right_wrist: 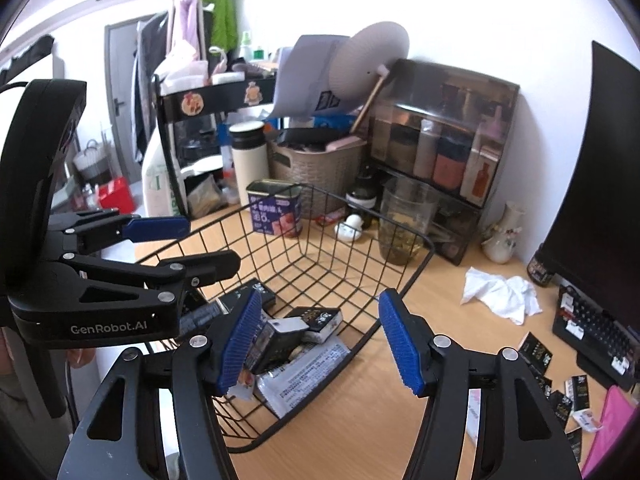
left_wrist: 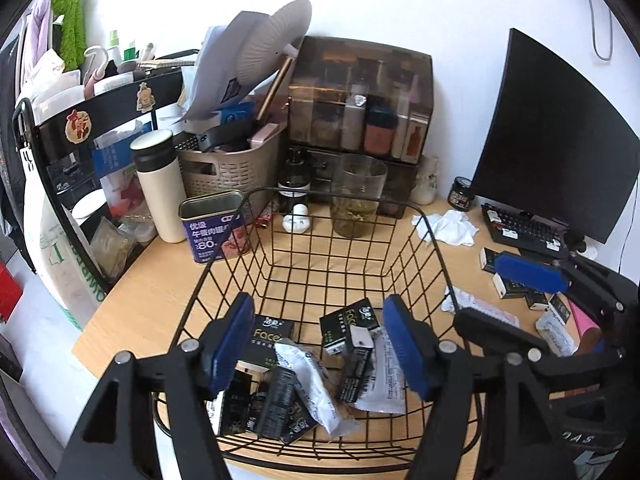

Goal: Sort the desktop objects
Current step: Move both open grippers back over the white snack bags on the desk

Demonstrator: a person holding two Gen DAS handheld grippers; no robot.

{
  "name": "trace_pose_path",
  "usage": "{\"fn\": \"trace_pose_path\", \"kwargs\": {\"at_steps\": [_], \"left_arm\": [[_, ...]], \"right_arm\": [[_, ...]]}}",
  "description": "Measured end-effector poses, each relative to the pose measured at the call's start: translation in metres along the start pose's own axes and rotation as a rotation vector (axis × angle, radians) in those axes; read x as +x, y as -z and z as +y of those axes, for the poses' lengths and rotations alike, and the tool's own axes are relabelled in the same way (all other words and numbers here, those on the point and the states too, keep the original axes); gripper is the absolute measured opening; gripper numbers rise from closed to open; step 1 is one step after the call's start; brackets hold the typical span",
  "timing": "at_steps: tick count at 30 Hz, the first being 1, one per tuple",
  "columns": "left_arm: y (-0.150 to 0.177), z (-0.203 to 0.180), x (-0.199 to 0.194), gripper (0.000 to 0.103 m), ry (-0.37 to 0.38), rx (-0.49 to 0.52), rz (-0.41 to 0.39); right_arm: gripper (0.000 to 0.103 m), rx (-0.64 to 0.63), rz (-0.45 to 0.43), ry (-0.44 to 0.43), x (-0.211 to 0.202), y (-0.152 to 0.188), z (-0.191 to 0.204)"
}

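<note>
Much of the small print on the packets (left_wrist: 352, 344) heaped in the wire basket (left_wrist: 256, 196) is too fine to read, and several lie half buried under one another. The left claw (left_wrist: 320, 344) hangs over the basket's near end, jaws apart and empty, the packets below them. The right claw (right_wrist: 320, 340), also parted and empty, hovers at the basket's right rim above the counter (right_wrist: 360, 420).

Matte black plastic left tool (left_wrist: 320, 350) and right tool (right_wrist: 320, 340): ribbed blue pads, silver screws, white "GenRobot.AI" lettering.
</note>
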State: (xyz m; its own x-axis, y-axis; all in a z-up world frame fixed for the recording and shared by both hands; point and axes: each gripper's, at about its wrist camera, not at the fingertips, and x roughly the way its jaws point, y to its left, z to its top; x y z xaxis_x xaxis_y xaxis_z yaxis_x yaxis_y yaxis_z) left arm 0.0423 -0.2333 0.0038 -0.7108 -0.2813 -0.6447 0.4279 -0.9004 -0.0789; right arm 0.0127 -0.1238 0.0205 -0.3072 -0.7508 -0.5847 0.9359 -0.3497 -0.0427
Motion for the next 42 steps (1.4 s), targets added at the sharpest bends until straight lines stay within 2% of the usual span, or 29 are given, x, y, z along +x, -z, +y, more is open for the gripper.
{"fn": "trace_pose_path", "kwargs": {"at_steps": [9,14,21,23,26,30,34,38,42], "left_arm": [[-0.002,-0.021,-0.004,0.072,0.035,0.037,-0.009],[-0.004,-0.045,-0.009,0.072,0.093,0.072,-0.026],[0.003,-0.117,-0.015,0.072,0.239,0.207,-0.023],[0.011,-0.145,-0.013,0.073,0.286,0.260,-0.006],[0.027,-0.183,0.003,0.073,0.334,0.326,0.063],[0.055,-0.219,0.046,0.073,0.316,0.388,0.188],[0.072,-0.233,0.093,0.073,0.267,0.380,0.309],[0.081,-0.232,0.115,0.073,0.226,0.379,0.335],[0.073,-0.225,0.135,0.073,0.185,0.331,0.351]], "right_arm": [[0.060,0.028,-0.008,0.038,-0.014,0.002,-0.015],[0.060,0.046,-0.023,0.075,-0.031,0.008,-0.030],[0.061,0.107,-0.031,0.207,-0.082,0.044,-0.085],[0.062,0.132,-0.019,0.246,-0.094,0.057,-0.102],[0.064,0.181,0.023,0.298,-0.101,0.084,-0.134],[0.064,0.235,0.101,0.344,-0.099,0.124,-0.172],[0.064,0.279,0.151,0.347,-0.092,0.149,-0.205],[0.064,0.249,0.211,0.339,-0.054,0.147,-0.224],[0.064,0.191,0.286,0.305,-0.001,0.142,-0.229]]}}
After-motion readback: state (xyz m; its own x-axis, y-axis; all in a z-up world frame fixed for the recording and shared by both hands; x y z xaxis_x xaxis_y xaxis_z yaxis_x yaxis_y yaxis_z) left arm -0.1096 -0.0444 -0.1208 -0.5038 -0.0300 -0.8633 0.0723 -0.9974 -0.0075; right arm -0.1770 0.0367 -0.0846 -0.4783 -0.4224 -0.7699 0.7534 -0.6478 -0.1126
